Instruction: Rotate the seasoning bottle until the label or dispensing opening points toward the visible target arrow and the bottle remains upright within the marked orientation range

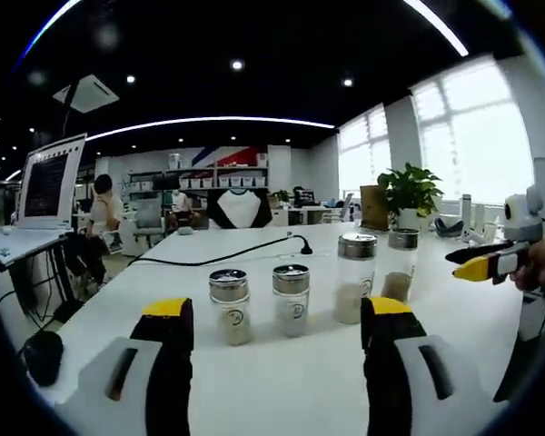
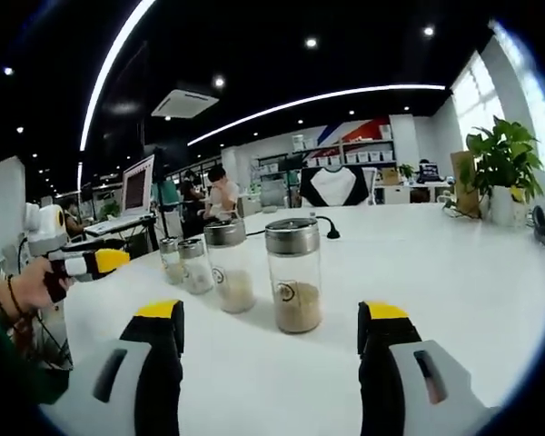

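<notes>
- Bottles, four in all, stand upright in a row on the white bench (image 1: 282, 381); each has a metal cap, a clear body, a small round label and some powder at the bottom.
- In the right gripper view the nearest bottle (image 2: 294, 274) sits at frame centre, straight ahead between the jaws of the right claw (image 2: 271, 329); the other three trail off toward the left of the frame.
- Right claw: jaws spread wide, pinching nothing, well short of the bottle.
- In the left gripper view the row runs from centre to right; the two short bottles (image 1: 261, 305) lie ahead of the left claw (image 1: 277, 320), the tall ones further right.
- Left claw: jaws spread, pinching nothing.
- Judgement: the right claw is nearer to that end bottle and better lined up; its long axis is vertical, so the grasp comes from the side.
- Its label faces the right gripper view.
- No target arrow can be made out on the bench.
- One cable (image 1: 227, 254), one plant (image 1: 409, 193).
</notes>
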{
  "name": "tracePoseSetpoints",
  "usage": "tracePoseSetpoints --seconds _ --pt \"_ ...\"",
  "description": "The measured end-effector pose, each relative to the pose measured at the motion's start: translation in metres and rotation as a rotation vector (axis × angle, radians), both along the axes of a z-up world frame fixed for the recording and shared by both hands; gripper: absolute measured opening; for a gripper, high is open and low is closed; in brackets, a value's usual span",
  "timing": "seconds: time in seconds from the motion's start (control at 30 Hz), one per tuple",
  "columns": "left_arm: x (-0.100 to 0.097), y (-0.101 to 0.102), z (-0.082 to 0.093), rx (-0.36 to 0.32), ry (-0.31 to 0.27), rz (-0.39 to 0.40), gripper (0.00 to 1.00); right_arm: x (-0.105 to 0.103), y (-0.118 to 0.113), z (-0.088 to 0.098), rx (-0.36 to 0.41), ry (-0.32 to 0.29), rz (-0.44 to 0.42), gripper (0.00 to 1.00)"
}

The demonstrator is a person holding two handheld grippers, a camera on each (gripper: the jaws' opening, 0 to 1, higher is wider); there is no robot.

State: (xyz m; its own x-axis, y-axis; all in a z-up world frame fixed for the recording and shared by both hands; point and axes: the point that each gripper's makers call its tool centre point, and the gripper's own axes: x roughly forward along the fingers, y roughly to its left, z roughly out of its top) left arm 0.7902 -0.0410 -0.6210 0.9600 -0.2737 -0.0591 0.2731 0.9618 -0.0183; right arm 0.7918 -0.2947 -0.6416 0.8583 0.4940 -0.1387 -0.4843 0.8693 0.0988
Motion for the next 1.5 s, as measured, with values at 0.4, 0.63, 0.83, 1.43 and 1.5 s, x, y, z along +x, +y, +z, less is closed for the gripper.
tracePoseSetpoints --seconds 0.4,0.63,0.83,1.43,1.5 --pt "0.000 -0.006 0.013 0.039 -0.023 0.037 0.96 0.009 0.002 0.021 0.004 -0.022 -0.016 0.83" --pt "0.000 -0.001 0.023 -0.022 -0.007 0.060 0.97 0.013 0.007 0.023 -0.005 0.016 -0.013 0.84" --pt "-0.002 0.001 0.039 -0.058 -0.033 0.058 0.99 0.014 0.004 0.028 -0.023 0.026 -0.038 0.88" --pt "-0.007 -0.003 0.027 -0.025 0.023 0.052 1.00 0.009 0.005 0.012 -0.024 0.125 -0.038 0.99" --pt "-0.008 -0.001 0.027 -0.029 0.022 0.055 1.00 0.009 0.006 0.012 -0.025 0.124 -0.038 0.99"
